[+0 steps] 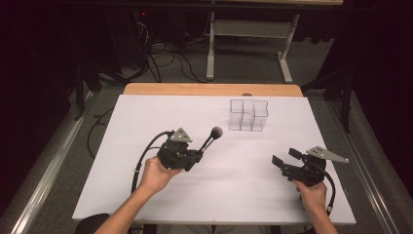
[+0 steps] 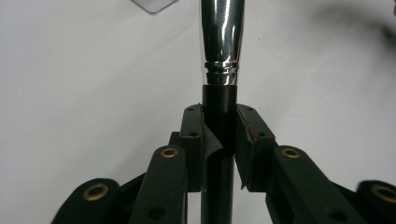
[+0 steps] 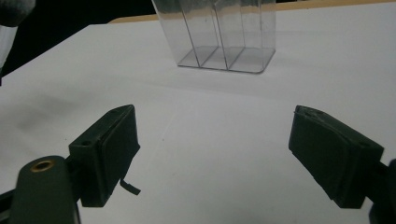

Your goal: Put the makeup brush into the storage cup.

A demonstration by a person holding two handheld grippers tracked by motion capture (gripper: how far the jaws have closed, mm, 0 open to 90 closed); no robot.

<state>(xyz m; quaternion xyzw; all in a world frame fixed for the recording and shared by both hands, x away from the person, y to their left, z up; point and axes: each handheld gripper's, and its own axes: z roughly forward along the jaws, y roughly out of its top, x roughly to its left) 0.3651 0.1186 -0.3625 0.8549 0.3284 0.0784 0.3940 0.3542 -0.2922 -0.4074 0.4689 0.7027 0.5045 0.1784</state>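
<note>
My left gripper [image 1: 199, 155] is shut on the black handle of a makeup brush [image 1: 210, 137], whose dark bristle head points up and to the right above the table. In the left gripper view both pads clamp the black handle [image 2: 218, 135] just below the shiny silver ferrule [image 2: 221, 42]. A clear plastic organizer [image 1: 249, 115] with several compartments stands empty at the back centre of the white table [image 1: 146, 112]. My right gripper [image 1: 286, 157] hovers low at the front right, open, with nothing between its pads [image 3: 116, 149]; the organizer [image 3: 219, 37] lies ahead of it.
The white sheet covers a wooden tabletop whose far edge [image 1: 209, 89] shows behind the organizer. Cables and a desk frame [image 1: 248, 44] lie on the floor beyond the table. Bare white surface lies between the two grippers.
</note>
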